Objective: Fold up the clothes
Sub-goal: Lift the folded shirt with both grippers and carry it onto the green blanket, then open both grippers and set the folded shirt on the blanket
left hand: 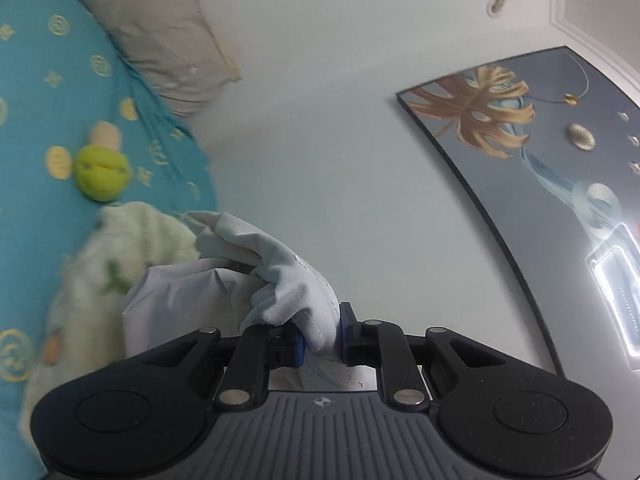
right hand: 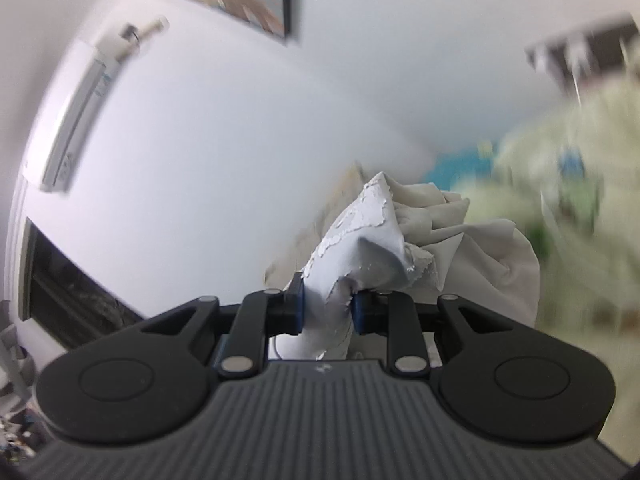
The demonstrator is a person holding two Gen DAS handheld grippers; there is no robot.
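Left gripper (left hand: 322, 338): clamped on white garment (left hand: 280, 280) | Right gripper (right hand: 328, 314): clamped on same garment (right hand: 360, 248), raised off bed (left hand: 60, 92) | I judge: draw grips apart, level, before laying flat.

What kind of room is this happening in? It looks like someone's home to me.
Most likely a bedroom at home: a teal bedspread with a beige pillow, a framed leaf picture on the white wall, and an air conditioner mounted high up.
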